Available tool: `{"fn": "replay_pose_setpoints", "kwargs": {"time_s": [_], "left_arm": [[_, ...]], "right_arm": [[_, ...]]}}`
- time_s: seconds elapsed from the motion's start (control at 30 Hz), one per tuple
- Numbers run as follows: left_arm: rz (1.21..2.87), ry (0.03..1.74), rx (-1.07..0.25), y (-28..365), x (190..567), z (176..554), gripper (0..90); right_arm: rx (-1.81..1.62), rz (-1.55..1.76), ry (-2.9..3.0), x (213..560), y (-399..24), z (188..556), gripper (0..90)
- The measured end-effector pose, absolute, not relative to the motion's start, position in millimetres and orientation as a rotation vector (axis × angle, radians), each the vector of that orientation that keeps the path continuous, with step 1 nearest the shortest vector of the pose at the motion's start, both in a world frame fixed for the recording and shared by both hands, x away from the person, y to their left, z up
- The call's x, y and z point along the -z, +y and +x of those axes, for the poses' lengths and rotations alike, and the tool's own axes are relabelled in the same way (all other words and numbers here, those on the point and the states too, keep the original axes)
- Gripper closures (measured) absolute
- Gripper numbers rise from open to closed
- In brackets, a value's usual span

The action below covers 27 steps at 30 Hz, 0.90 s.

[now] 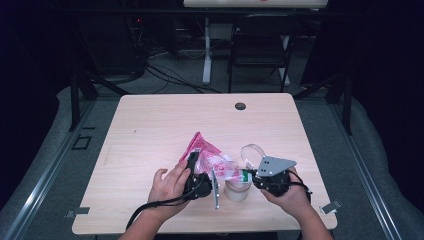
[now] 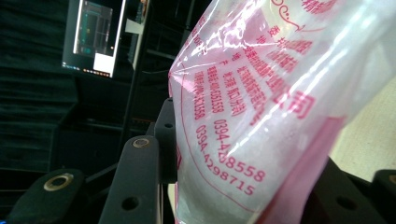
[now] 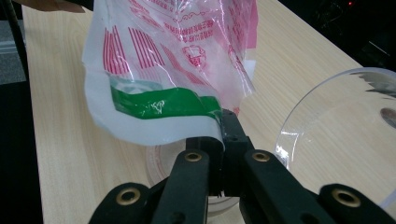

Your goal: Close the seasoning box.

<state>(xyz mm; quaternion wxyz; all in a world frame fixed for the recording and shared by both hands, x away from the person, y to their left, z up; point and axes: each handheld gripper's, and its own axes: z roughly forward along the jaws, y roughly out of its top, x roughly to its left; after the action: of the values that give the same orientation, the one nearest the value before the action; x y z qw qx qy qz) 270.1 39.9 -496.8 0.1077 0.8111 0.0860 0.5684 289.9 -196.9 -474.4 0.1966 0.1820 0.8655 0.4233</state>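
A pink-and-clear plastic bag (image 1: 207,154) with red print and white powder inside is held up over the table by both grippers. My left gripper (image 1: 196,167) is shut on the bag's body (image 2: 261,93), a black jaw standing on each side of it. My right gripper (image 3: 224,128) is shut on the bag's edge by its green stripe (image 3: 163,103). A small clear round container (image 1: 237,191) stands on the table just under that held edge; in the right gripper view it (image 3: 156,163) sits behind the jaws. Its clear lid (image 1: 251,151) lies beside it.
The light wooden table (image 1: 150,130) has a round cable hole (image 1: 240,106) near its far edge. A black chair (image 1: 260,45) and a white desk leg stand beyond the table. A lit monitor (image 2: 95,35) shows in the dark background.
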Motion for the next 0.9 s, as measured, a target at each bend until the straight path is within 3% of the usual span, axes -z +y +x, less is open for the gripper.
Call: {"fn": "replay_pose_setpoints", "kwargs": {"time_s": [0.9], "left_arm": [[2.391, 0.419, -1.494, 51.6, 511.4, 271.5, 65.7]], "right_arm": [[-1.201, 0.453, 2.419, 469.5, -186.5, 284.4, 90.0]]}}
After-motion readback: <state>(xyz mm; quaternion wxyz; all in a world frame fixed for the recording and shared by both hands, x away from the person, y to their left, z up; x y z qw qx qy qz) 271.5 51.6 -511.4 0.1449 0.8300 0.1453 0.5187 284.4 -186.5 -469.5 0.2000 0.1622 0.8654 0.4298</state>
